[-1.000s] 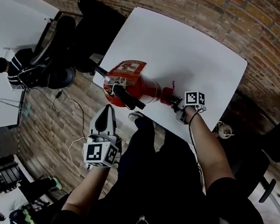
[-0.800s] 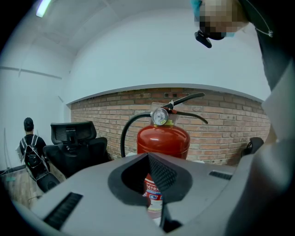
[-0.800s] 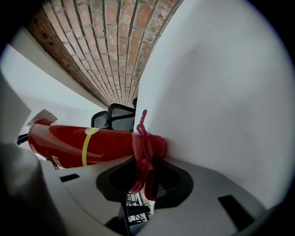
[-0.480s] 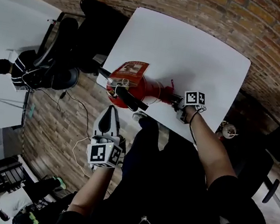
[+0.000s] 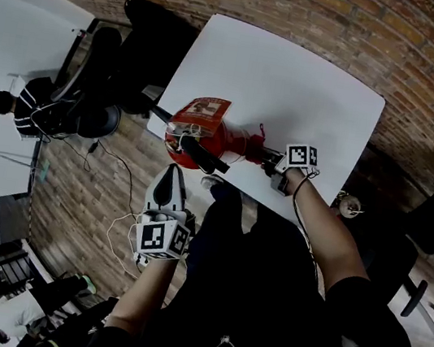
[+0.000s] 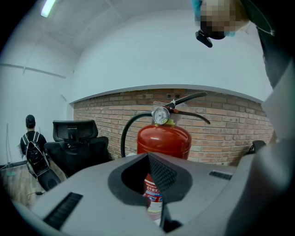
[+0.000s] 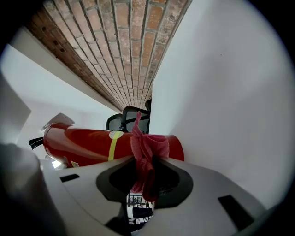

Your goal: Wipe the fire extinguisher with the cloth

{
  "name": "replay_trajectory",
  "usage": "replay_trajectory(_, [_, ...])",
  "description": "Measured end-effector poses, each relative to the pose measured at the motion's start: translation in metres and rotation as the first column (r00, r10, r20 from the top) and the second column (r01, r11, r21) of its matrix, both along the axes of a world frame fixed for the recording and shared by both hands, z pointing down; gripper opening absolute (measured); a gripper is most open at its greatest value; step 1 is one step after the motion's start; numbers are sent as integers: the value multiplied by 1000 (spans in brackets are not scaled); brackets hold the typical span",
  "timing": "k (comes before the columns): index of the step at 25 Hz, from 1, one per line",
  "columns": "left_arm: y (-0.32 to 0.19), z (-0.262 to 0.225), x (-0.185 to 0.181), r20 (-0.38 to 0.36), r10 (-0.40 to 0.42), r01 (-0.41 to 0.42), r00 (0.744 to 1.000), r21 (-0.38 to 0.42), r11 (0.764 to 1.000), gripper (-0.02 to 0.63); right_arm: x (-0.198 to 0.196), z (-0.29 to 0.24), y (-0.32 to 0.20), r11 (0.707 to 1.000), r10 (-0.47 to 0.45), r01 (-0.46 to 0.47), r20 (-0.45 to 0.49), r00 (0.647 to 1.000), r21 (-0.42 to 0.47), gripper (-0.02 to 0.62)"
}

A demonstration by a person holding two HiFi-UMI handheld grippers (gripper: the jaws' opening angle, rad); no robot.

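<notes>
Head view: fire extinguisher (image 5: 200,129) upright at near edge of table (image 5: 299,75); right gripper (image 5: 272,165) at its side; left gripper (image 5: 170,175) apart, off table.
Left gripper view: jaws closed, empty.
Right gripper view: jaws clamp soft, light cloth (image 7: 145,152) against cylinder.
Extinguisher likely heavy, smooth; steady by handle.

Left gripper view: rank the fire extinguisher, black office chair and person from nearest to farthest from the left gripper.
1. fire extinguisher, straight ahead of the jaws.
2. office chair, left, further back.
3. person, far left, beyond the chair.
</notes>
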State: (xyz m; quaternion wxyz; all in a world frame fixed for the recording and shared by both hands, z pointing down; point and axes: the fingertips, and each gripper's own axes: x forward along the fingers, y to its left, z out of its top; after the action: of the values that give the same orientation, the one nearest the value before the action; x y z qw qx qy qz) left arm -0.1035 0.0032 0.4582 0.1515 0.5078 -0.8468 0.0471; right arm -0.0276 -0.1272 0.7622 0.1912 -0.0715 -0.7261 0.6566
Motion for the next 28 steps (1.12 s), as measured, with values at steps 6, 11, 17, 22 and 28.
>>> replay_trajectory(6, [-5, 3, 7, -4, 8, -7, 1000, 9, 1000, 31, 2, -19, 0, 999, 31, -30, 37, 999, -41, 103])
replay_trajectory(11, [-6, 1, 10, -5, 8, -8, 1000, 18, 1000, 29, 2, -36, 1, 998, 46, -43, 62, 997, -50, 103])
replay_trajectory(17, [-5, -1, 10, -5, 9, -9, 1000, 22, 1000, 29, 3, -57, 3, 998, 49, -46, 79, 996, -44, 103])
replay_trajectory(22, [-6, -1, 10, -3, 18, -17, 1000, 24, 1000, 29, 3, -69, 3, 997, 67, -64, 88, 994, -39, 103])
replay_trajectory(28, [-6, 0, 11, -5, 20, -20, 1000, 33, 999, 31, 3, -75, 3, 997, 68, -65, 79, 995, -36, 103])
